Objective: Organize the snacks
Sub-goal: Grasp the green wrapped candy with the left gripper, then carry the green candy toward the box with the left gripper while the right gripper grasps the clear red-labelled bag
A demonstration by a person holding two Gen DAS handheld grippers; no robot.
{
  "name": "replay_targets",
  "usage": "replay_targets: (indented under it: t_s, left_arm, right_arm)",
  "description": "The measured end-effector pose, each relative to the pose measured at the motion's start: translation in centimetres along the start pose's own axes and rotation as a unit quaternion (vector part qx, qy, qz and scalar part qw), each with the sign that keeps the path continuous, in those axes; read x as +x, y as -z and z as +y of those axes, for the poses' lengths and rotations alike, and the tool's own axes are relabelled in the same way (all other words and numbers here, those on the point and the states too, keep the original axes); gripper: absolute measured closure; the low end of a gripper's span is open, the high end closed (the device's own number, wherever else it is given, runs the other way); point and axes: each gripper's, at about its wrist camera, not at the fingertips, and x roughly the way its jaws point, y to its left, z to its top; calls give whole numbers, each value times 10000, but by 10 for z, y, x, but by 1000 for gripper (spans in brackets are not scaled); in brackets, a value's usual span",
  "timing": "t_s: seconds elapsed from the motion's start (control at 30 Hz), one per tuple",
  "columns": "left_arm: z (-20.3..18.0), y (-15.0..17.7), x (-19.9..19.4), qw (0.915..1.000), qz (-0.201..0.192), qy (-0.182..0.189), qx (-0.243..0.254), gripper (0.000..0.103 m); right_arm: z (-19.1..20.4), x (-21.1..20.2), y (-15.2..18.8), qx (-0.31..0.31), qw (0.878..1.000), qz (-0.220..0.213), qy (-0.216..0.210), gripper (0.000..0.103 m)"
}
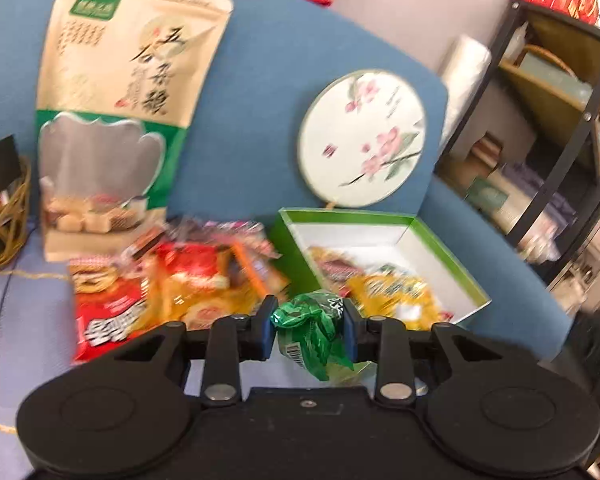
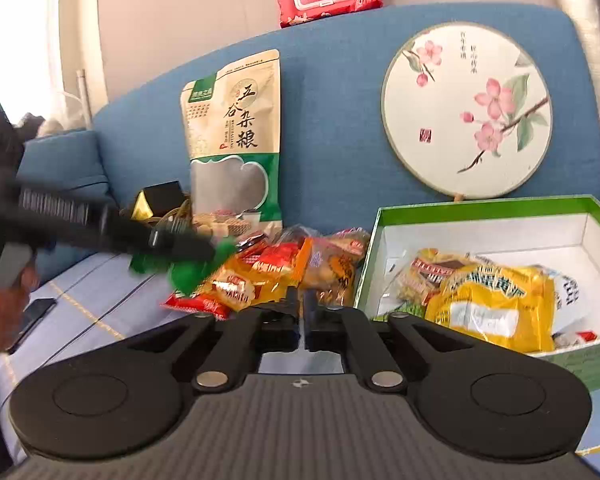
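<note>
Snacks in bright red and yellow wrappers lie in a loose pile (image 2: pixel 284 268) on a blue sofa (image 2: pixel 340 92), just left of an open green box (image 2: pixel 496 206) with a white inside. The box holds a large yellow packet (image 2: pixel 496 304) and a few smaller packets beside it. A tall cereal bag (image 2: pixel 236 140) and a round painted fan (image 2: pixel 466 110) lean upright against the sofa back, behind the pile and the box. A wire basket (image 1: pixel 2 216) sits at far left. The left gripper (image 1: pixel 310 320) is clamped on a crinkled green wrapped snack (image 1: pixel 310 330), held above the pile near the box. The right gripper (image 2: pixel 301 312) hovers near the pile, fingers together and empty.
</note>
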Motion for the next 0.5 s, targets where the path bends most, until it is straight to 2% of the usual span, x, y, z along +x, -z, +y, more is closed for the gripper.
replay_targets:
  t_s: [0.03,0.1,0.13,0.17,0.2,0.27,0.33,0.4,0.5]
  left_arm:
    - [-2,-1,1,10000,5,4,-1,45]
    - [-5,0,3,10000,74,9,11,45]
    - [-5,2,3,10000,97,13,14,45]
    - [-4,4,1,9999,110,24,22,45]
    - [-1,6,-1,9999,124,24,22,45]
    - [5,11,-4,9999,159,6,-22,45]
    - [11,16,-7,9998,205,-19,-72,45]
    - [16,20,-7,9997,239,-26,-103,45]
    - [21,23,-4,9995,258,15,-196,45]
  right_arm:
    - [2,3,1,-91,9998,158,9,74]
    - [9,7,4,-305,9986,420,34,52]
    - [12,7,7,-385,9979,511,33,31]
    - [14,7,10,-431,9975,563,4,20]
    - [17,7,13,-519,9963,683,9,16]
    - [25,1,23,-821,9931,801,232,0]
    - [29,2,32,-1151,9885,878,439,0]
    - [25,10,36,-1088,9873,1033,518,0]
    - [16,24,42,-736,9872,1330,484,14]
